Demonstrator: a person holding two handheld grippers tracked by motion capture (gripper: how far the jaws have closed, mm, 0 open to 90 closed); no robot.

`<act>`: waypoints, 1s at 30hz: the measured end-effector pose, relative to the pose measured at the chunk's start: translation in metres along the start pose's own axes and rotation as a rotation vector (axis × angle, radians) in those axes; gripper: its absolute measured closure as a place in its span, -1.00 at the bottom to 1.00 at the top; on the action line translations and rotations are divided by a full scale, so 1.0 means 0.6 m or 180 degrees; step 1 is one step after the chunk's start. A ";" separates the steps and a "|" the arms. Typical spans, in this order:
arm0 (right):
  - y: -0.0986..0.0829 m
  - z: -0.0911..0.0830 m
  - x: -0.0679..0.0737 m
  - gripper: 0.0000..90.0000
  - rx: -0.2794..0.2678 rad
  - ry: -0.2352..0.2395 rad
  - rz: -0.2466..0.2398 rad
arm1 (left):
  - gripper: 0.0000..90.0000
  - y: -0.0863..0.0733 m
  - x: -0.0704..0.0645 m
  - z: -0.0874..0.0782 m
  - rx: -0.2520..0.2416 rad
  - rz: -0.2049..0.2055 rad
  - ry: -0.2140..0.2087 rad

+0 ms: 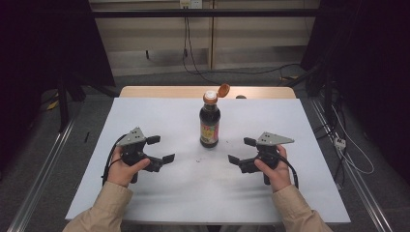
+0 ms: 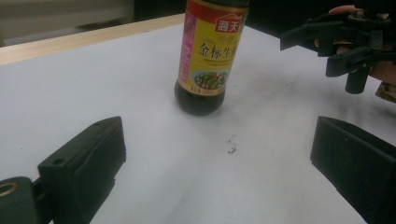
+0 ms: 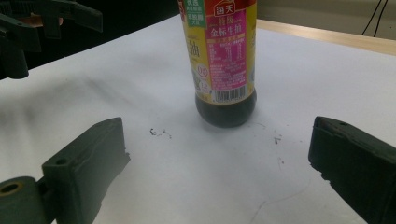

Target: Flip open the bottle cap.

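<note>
Soy sauce bottle [image 1: 210,123], upright with flip cap open, stood between and ahead of our 2 grippers, left [image 1: 160,149] and right [image 1: 242,150], both spread wide, roughly equidistant.

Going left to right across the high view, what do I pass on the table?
Left tongs → soy sauce bottle, upright with its flip cap open → right tongs. All sit on the white table cover; neither tongs touches the bottle.

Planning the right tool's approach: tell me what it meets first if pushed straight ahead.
Probably the soy sauce bottle, standing upright just ahead between the open right tool jaws; only bare white tabletop lies before it.
</note>
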State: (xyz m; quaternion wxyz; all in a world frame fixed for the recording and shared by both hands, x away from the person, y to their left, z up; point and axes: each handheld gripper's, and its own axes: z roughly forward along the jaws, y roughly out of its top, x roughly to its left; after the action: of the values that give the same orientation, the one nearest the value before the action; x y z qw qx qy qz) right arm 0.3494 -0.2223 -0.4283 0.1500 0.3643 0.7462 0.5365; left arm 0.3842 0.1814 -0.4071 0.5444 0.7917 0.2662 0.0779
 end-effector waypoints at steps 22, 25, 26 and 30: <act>-0.025 -0.049 -0.005 -0.91 0.0009 -0.0089 0.0011 | -0.92 -0.025 -0.003 -0.026 -0.0007 -0.0050 0.0025; -0.028 -0.053 -0.006 -0.91 0.0013 -0.0101 0.0011 | -0.92 -0.030 -0.002 -0.031 0.0016 -0.0030 0.0042; -0.029 -0.055 -0.006 -0.91 0.0013 -0.0102 0.0018 | -0.92 -0.032 -0.003 -0.033 0.0008 -0.0039 0.0042; -0.032 -0.062 -0.006 -0.90 0.0016 -0.0106 0.0023 | -0.92 -0.037 -0.003 -0.040 -0.0010 -0.0042 0.0032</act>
State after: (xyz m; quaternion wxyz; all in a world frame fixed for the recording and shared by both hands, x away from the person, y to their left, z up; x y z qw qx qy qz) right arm 0.3218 -0.2535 -0.4324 0.1595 0.3763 0.7436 0.5291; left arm 0.3657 0.2060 -0.4173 0.5448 0.7887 0.2740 0.0787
